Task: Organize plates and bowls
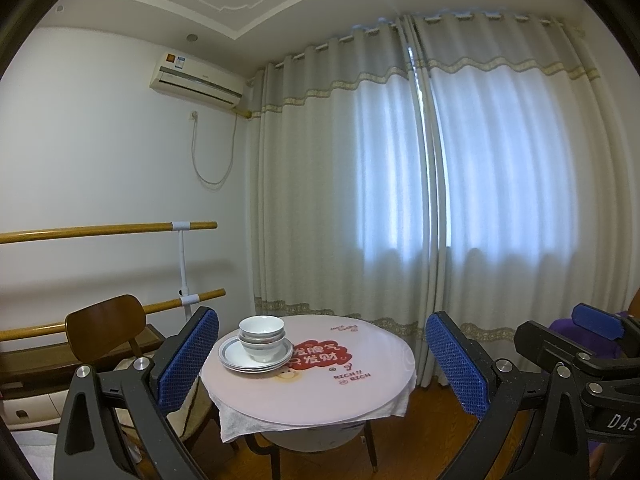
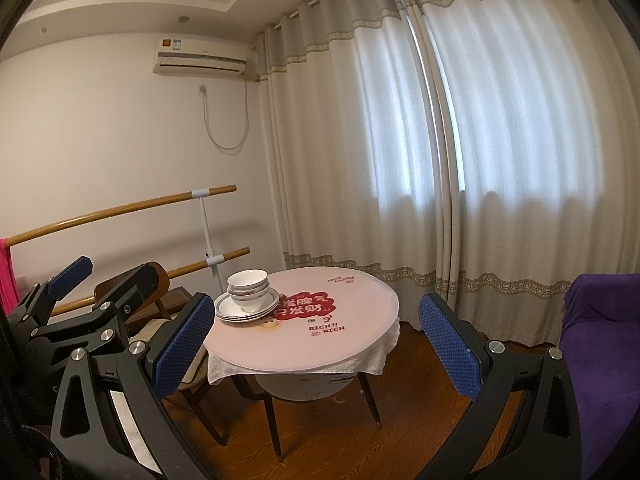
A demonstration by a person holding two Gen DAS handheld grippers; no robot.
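In the left wrist view, the left gripper (image 1: 320, 364) fills the bottom of the frame with its blue-padded fingers (image 1: 188, 360) spread wide apart and nothing between them. Between the two pads, in the lower centre, stands a round table (image 1: 320, 392) with a pink top and a red printed patch, a white cloth hanging from under its edge. The task's things sit together at the left part of the table top: a stack of bowls (image 1: 262, 338) nested upright on a stack of plates (image 1: 240, 356) with grey rims. Both grippers are well apart from them.

This view alone shows the right gripper from outside, at the lower right edge, but only part of it appears there. It also shows a wooden chair back (image 1: 106, 322) at lower left, left of the table.

The right wrist view shows the right gripper (image 2: 316, 344) with its own fingers (image 2: 186, 338) likewise far apart and empty, the table between them. Here the left gripper (image 2: 108, 276) appears at the lower left with its pads apart. Only this view shows a purple-covered seat (image 2: 600, 340) at the right edge and a pink cloth (image 2: 6, 272) hanging at the far left edge.

Both views show closed curtains (image 1: 460, 180) on the right and an air conditioner (image 1: 196, 80) at upper left.
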